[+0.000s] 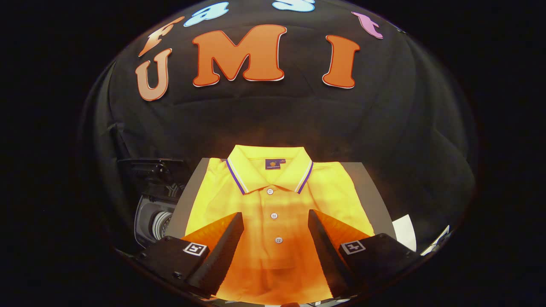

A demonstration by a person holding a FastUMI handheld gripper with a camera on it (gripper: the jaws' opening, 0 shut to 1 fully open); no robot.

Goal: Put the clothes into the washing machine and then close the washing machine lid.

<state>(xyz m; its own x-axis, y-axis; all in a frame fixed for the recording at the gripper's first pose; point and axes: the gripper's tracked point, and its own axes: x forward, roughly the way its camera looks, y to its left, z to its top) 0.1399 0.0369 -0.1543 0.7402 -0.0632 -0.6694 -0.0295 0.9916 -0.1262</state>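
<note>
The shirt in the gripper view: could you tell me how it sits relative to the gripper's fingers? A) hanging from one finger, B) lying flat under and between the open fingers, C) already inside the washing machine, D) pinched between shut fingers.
B: the yellow shirt lies flat on the grey board, its button strip between the wide-open fingers of the gripper.

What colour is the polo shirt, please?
Yellow polo shirt, with a purple-and-white striped collar; gripper view.

A grey table (375, 192) carries a folded yellow polo shirt (273, 204).
</note>
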